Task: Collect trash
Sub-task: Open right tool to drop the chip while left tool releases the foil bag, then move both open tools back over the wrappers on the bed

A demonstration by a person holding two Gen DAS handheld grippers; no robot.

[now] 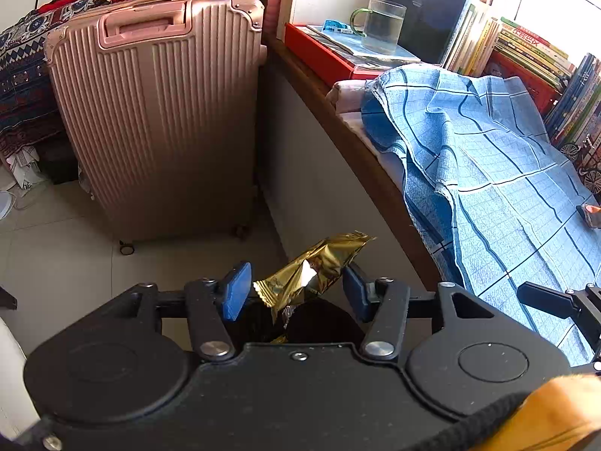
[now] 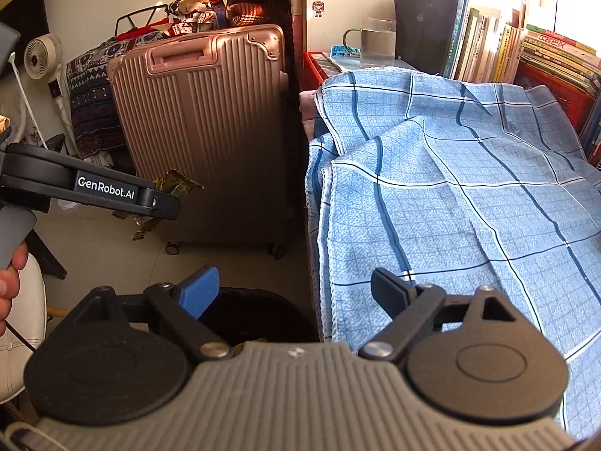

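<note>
The gold wrapper [image 1: 319, 267] hangs between the left gripper [image 1: 296, 289]'s jaws, which stand half open with neither pad pressing it, directly above the black trash bin [image 2: 259, 312]. This looks like the drop step: the wrapper should fall in, perhaps after a wider opening. Beside the bin, over the blue checked cloth [image 2: 469, 195], the right gripper [image 2: 296, 293] is spread wide and empty.

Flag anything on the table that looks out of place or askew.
The blue checked cloth is rumpled and hangs over the table's front edge. A small orange scrap lies on it at the far right; what it is I cannot tell.
</note>
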